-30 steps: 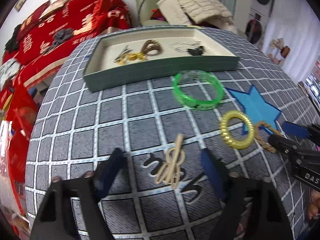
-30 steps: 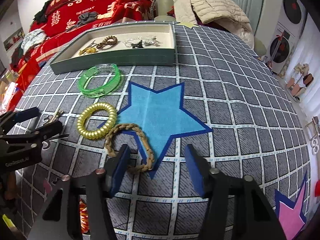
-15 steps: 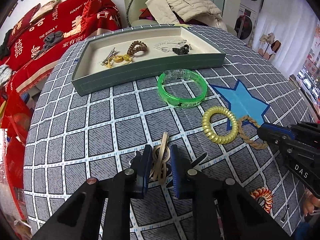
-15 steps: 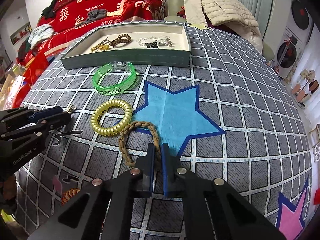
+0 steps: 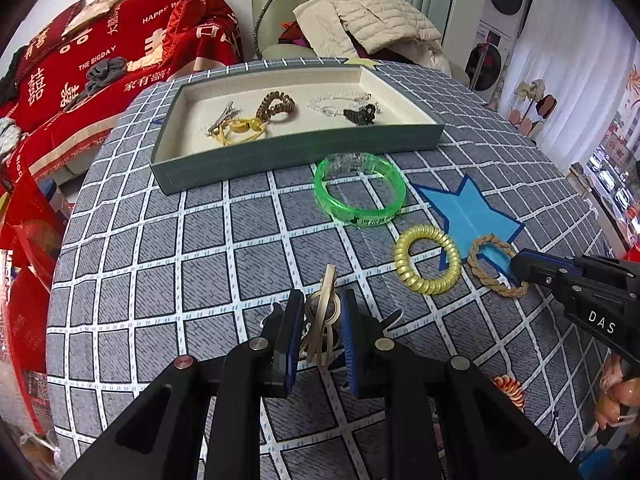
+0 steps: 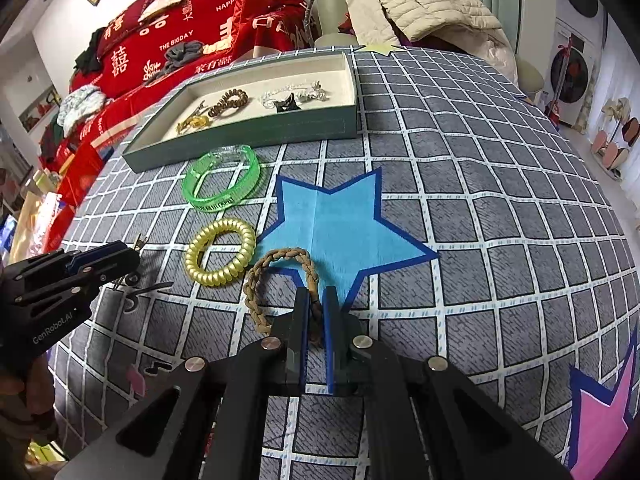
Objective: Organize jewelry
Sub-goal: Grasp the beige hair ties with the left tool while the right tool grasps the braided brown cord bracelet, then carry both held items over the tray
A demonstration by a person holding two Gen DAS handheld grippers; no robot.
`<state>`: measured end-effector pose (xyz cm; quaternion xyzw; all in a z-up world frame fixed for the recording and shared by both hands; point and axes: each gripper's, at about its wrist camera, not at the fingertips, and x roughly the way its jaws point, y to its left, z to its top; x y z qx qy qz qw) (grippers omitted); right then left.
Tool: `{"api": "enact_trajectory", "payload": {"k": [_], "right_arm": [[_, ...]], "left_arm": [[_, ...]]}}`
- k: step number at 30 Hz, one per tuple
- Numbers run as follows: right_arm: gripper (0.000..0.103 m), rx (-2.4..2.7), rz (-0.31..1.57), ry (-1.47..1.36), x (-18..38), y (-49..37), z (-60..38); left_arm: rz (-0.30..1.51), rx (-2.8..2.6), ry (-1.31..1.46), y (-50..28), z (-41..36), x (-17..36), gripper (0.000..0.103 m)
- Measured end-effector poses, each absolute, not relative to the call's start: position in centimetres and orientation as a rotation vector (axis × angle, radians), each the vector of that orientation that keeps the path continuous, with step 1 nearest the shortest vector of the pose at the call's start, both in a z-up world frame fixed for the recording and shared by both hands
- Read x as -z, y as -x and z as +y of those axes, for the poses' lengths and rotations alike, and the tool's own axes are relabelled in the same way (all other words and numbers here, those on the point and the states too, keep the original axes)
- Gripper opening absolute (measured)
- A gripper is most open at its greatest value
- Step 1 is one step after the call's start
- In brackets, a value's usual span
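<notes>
The tablecloth (image 6: 460, 184) looks like matt woven cloth, grey with a white grid. The near clip (image 5: 322, 312) is smooth, dull gold metal. The bangle (image 5: 360, 196) is glossy see-through green plastic. The coil tie (image 5: 426, 260) is shiny yellow plastic, ribbed. The braid (image 6: 276, 280) is rough tan cord. The far tray (image 5: 296, 152) has matt green walls and a soft cream lining. Both grippers' fingers (image 6: 302, 332) are matt black with blue ribbed pads.
</notes>
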<state>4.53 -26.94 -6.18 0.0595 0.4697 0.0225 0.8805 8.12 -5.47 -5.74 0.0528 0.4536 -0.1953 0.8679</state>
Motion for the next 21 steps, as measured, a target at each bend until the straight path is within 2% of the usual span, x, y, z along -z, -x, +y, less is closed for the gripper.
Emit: {"api": "enact_trajectory", "payload": {"k": [21], "right_arm": [[0.007, -0.1, 0.912, -0.205, 2.0, -8.0, -27.7]], "left_arm": [[0.853, 0.378, -0.082, -10.7, -3.9, 2.0, 0.04]]}}
